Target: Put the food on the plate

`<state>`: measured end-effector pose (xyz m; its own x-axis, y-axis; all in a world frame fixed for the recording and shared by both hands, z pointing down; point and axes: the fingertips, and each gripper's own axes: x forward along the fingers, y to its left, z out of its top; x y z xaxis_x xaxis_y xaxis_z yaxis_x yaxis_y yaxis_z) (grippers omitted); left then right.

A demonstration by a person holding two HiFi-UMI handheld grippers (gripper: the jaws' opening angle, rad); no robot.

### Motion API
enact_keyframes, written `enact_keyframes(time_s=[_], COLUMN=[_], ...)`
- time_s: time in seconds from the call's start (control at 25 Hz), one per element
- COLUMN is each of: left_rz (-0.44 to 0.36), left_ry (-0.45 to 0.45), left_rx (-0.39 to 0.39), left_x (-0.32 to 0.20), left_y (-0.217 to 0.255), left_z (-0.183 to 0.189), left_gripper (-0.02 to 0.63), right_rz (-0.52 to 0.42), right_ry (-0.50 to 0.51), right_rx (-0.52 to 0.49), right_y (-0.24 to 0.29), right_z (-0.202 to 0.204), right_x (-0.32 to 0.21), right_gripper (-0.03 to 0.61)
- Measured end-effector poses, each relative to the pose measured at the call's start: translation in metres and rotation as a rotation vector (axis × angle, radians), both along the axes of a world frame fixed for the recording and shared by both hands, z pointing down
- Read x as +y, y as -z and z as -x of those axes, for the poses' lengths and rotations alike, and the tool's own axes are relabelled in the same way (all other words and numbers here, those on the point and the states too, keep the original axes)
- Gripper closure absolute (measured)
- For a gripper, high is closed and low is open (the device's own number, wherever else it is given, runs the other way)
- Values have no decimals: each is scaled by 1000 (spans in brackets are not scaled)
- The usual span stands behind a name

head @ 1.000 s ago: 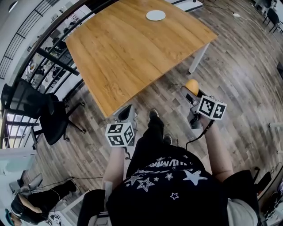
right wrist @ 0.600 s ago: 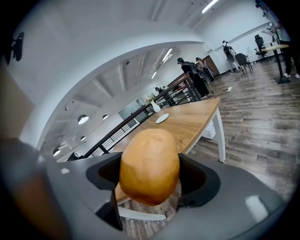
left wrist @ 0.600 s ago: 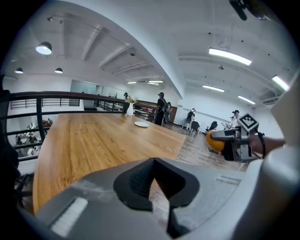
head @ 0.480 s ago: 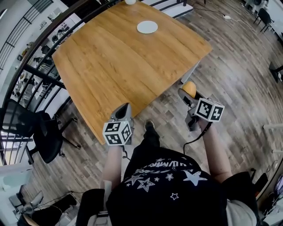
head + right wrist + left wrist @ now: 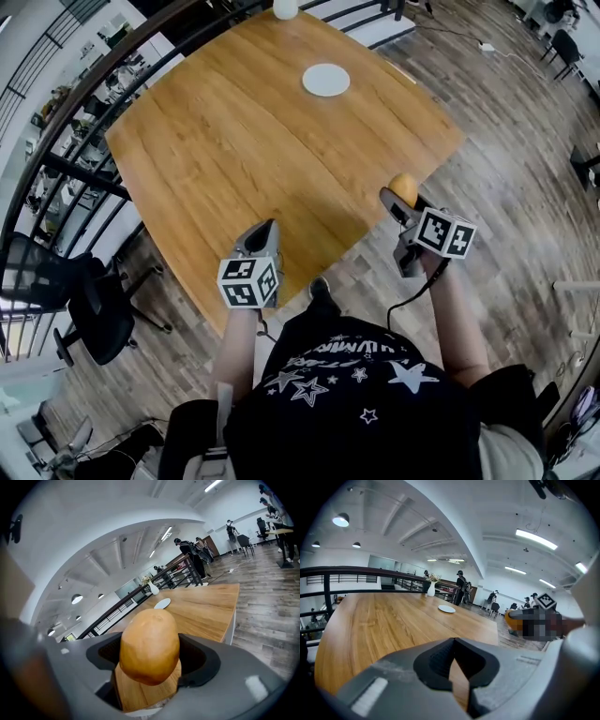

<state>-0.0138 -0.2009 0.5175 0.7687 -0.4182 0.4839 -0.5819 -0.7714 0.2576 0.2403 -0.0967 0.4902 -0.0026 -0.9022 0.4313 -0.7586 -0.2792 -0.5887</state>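
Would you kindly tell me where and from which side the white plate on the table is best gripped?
Grip the white plate by its thin rim at the near edge, coming in low and almost level with the table. It lies flat and shallow, so I judge only the rim offers a claw any purchase.

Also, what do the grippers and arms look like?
Both the left gripper and right gripper are grey plastic with black-lined fingers, each carrying a white cube with black square markers. A black cable trails from the right one. Forearms are unsleeved; the shirt is black with white stars.
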Motion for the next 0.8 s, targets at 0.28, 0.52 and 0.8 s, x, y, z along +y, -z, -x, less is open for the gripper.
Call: enact_keyframes(time_s=[0.28,0.52,0.8], left_rz=[-26,-15,-41], left_ry=[-23,-29,18], left_rx=[45,48,44], left_x=[-54,-74,-83], left_y=[11,6,5], left_z=[-18,-25,-30], left_gripper=[612,612,612], right_rz=[-14,-5,6], right_ry=[-9,-2,29], right_rx=[43,61,44], right_y=[12,15,0], right_z=[-18,-26,-52], right_x=[-57,-83,-99], right_gripper=[222,222,222])
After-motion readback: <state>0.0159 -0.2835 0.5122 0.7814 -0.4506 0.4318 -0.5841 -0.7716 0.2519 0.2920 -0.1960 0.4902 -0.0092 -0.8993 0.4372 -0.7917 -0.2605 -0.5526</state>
